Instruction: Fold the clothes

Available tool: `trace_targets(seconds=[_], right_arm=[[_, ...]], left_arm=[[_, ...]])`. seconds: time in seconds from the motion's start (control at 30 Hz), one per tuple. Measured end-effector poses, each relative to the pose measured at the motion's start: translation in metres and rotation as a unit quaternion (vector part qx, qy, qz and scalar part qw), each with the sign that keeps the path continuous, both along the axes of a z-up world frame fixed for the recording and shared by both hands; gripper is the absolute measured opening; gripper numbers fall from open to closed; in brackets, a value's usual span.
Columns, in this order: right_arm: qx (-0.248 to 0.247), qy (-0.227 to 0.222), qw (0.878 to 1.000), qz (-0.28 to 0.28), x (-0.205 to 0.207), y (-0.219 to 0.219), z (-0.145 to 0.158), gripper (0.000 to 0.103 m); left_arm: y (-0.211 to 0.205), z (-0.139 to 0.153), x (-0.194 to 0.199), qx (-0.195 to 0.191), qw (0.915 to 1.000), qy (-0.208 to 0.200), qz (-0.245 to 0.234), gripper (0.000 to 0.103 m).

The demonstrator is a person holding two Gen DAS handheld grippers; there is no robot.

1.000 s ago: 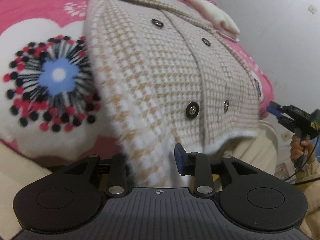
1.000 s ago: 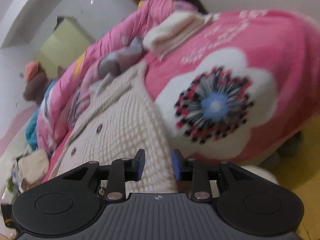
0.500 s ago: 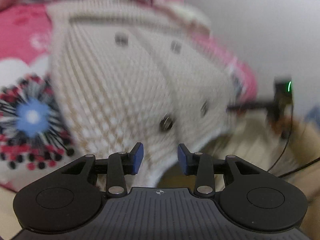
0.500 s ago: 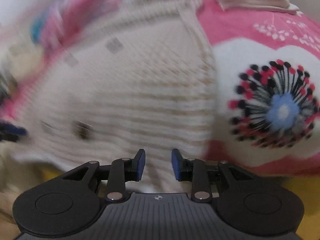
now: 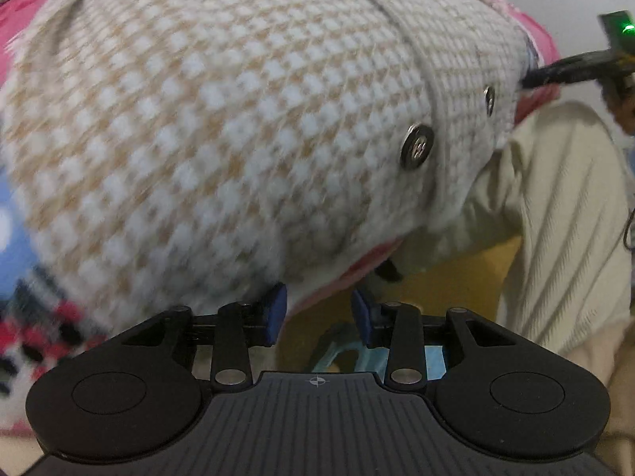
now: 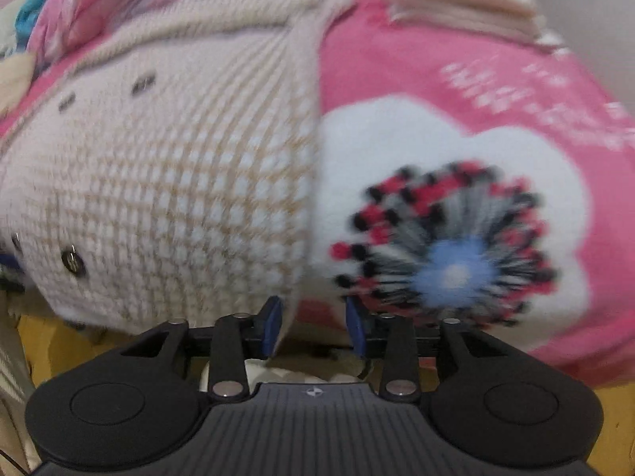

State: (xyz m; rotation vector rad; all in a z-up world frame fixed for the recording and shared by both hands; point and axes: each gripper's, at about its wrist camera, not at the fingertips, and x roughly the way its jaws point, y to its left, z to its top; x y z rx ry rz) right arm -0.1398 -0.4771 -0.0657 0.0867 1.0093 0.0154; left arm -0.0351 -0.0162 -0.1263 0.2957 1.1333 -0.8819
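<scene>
1. Left wrist view: my left gripper (image 5: 316, 313) sits at the near hem of the checked cardigan (image 5: 238, 119). Its jaws stand apart, the left blue pad right at the fluffy edge, the right pad clear of it, so nothing is pinched.
2. The cardigan lies spread on the pink blanket (image 5: 18, 12) of the bed, its front upward, with a metal button (image 5: 416, 146) near the right edge and a smaller one just beyond it.
3. To the right, a person's cream ribbed sleeve (image 5: 555, 230) shows, and above it my right gripper's dark tip at the cardigan's right corner.
4. Right wrist view: my right gripper (image 6: 313, 325) hangs at the cardigan's (image 6: 158, 198) near right corner. Its jaws are opening; the left pad meets the hem, the right pad stands free, and the cloth edge runs between them unpressed.
5. Right of the cardigan, the blanket's (image 6: 397, 59) big white flower (image 6: 452, 238) with a blue centre lies close by.
6. At the far end, a folded cream garment (image 6: 456, 0) rests on the blanket.
</scene>
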Motion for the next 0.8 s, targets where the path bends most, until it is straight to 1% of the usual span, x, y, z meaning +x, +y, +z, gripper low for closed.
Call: trace_targets(seconds=[0.03, 0.1, 0.13, 0.2, 0.27, 0.33, 0.4, 0.5, 0.53, 0.6, 0.63, 0.73, 0.8], right_arm=[[0.003, -0.015, 1.000, -0.014, -0.007, -0.006, 0.009, 0.038], [0.034, -0.060, 0.997, -0.048, -0.020, -0.021, 0.028, 0.039], [0.052, -0.082, 0.993, -0.060, -0.022, -0.023, 0.037, 0.039], [0.091, -0.125, 0.985, -0.079, -0.024, -0.030, 0.052, 0.039], [0.127, -0.158, 0.976, -0.085, -0.007, -0.028, 0.063, 0.039], [0.150, -0.181, 0.968, -0.083, 0.011, -0.021, 0.071, 0.039], [0.161, -0.199, 0.964, -0.074, 0.041, -0.009, 0.079, 0.039], [0.170, -0.226, 0.958, -0.052, 0.083, 0.008, 0.091, 0.039], [0.175, -0.233, 0.956, -0.042, 0.101, 0.015, 0.093, 0.039], [0.174, -0.242, 0.954, -0.020, 0.135, 0.032, 0.098, 0.039], [0.172, -0.245, 0.954, -0.008, 0.154, 0.042, 0.099, 0.039], [0.152, -0.246, 0.957, 0.029, 0.208, 0.067, 0.101, 0.038], [0.136, -0.240, 0.960, 0.050, 0.249, 0.083, 0.098, 0.038]], left_arm=[[0.007, 0.004, -0.001, -0.003, 1.0000, 0.006, 0.007, 0.037], [0.024, 0.021, -0.002, -0.026, 0.9993, 0.014, 0.023, 0.037], [0.032, 0.030, -0.002, -0.041, 0.9986, 0.016, 0.030, 0.037], [0.046, 0.051, 0.002, -0.085, 0.9954, 0.015, 0.042, 0.039], [0.055, 0.073, 0.011, -0.133, 0.9894, 0.010, 0.056, 0.044], [0.051, 0.091, 0.026, -0.170, 0.9831, -0.001, 0.067, 0.046], [0.039, 0.104, 0.046, -0.196, 0.9771, -0.018, 0.080, 0.046], [0.024, 0.113, 0.090, -0.227, 0.9668, -0.043, 0.110, 0.046], [0.018, 0.115, 0.103, -0.233, 0.9626, -0.058, 0.125, 0.046], [0.006, 0.117, 0.130, -0.232, 0.9530, -0.099, 0.167, 0.047], [-0.003, 0.118, 0.145, -0.231, 0.9494, -0.113, 0.179, 0.047], [-0.033, 0.118, 0.197, -0.231, 0.9446, -0.139, 0.187, 0.047], [-0.054, 0.117, 0.225, -0.217, 0.9448, -0.164, 0.183, 0.047]])
